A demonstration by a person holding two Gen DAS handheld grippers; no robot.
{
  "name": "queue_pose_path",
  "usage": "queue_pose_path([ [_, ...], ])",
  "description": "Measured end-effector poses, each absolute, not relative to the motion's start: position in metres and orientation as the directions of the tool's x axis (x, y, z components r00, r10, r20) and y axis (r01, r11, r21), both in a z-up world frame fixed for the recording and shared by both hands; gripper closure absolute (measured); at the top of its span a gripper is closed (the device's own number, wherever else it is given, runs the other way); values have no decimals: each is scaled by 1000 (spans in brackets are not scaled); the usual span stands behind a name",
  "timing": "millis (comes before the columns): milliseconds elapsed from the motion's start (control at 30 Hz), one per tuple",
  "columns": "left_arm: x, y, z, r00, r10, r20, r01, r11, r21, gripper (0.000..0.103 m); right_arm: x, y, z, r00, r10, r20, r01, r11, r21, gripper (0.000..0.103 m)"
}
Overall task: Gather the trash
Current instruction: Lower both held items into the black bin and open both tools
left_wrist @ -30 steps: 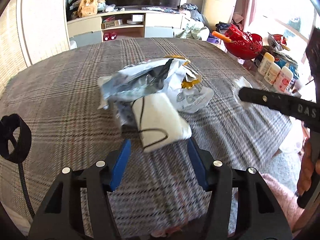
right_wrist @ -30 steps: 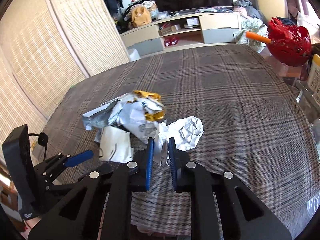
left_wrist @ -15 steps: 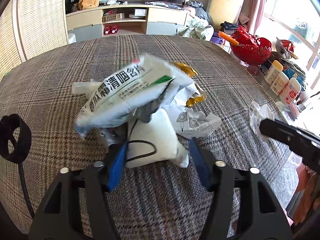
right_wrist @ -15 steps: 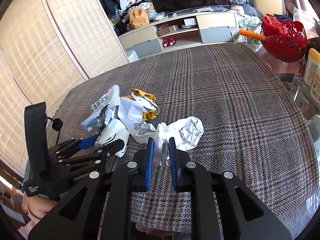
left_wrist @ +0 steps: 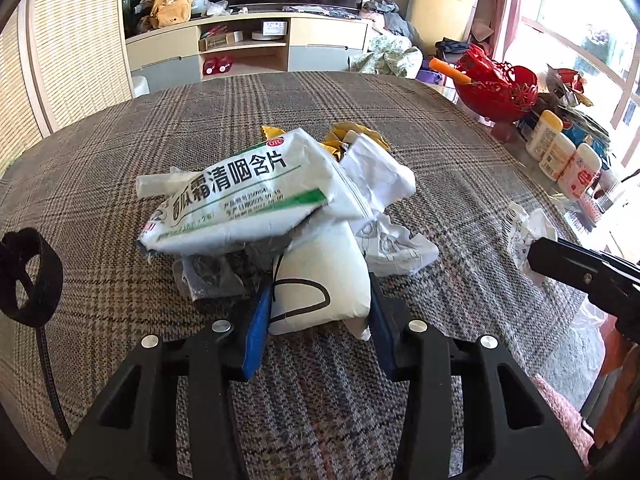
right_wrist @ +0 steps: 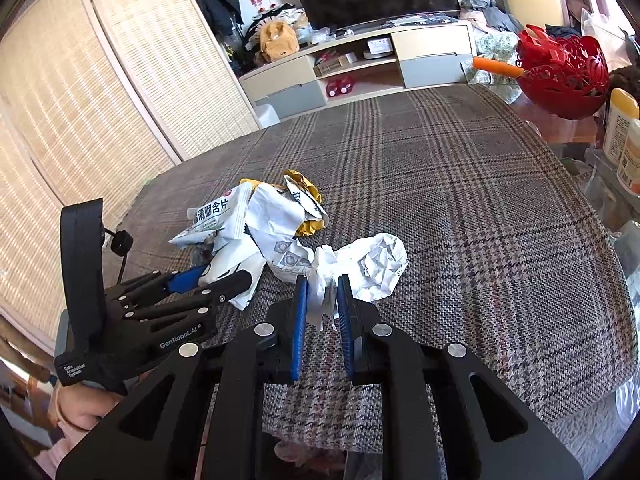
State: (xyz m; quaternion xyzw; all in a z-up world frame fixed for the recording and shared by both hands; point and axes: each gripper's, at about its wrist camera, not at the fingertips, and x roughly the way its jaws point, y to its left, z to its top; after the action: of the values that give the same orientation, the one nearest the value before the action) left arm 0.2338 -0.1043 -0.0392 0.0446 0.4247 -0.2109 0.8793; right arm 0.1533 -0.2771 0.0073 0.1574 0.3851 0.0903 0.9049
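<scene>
A heap of trash lies on the plaid tablecloth [left_wrist: 120,160]: a big white-and-green printed wrapper [left_wrist: 240,196], a crumpled white pouch [left_wrist: 384,172], a yellow wrapper [right_wrist: 308,200] and a white packet [left_wrist: 320,280] with a black loop drawn on it. My left gripper [left_wrist: 318,312] is closing, and its blue pads touch both sides of the white packet. From the right wrist view the left gripper [right_wrist: 218,276] reaches into the heap's near-left side. My right gripper [right_wrist: 322,300] is shut on a crumpled white paper [right_wrist: 372,260], just right of the heap.
A red basket [left_wrist: 500,92] and several bottles [left_wrist: 560,152] stand past the table's right edge. A TV cabinet [left_wrist: 248,48] sits behind the table, woven screens to the left. A black strap loop [left_wrist: 28,276] hangs at the left of the left wrist view.
The left gripper pushed forward into the heap and its jaws narrowed around the white packet. The big wrapper lifted and turned printed side up. The right gripper kept still with its paper.
</scene>
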Motion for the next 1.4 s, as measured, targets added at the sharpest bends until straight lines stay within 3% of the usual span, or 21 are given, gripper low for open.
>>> queue_pose_path([
  [900, 71, -44, -31, 628, -343, -699, 402, 912, -85, 61, 37, -231, -9, 664, 458, -592, -202, 871, 448, 86],
  [1400, 29, -25, -110, 532, -328, -781, 368, 920, -136, 60, 17, -207, -92, 552, 475, -686, -160, 867, 472, 86],
])
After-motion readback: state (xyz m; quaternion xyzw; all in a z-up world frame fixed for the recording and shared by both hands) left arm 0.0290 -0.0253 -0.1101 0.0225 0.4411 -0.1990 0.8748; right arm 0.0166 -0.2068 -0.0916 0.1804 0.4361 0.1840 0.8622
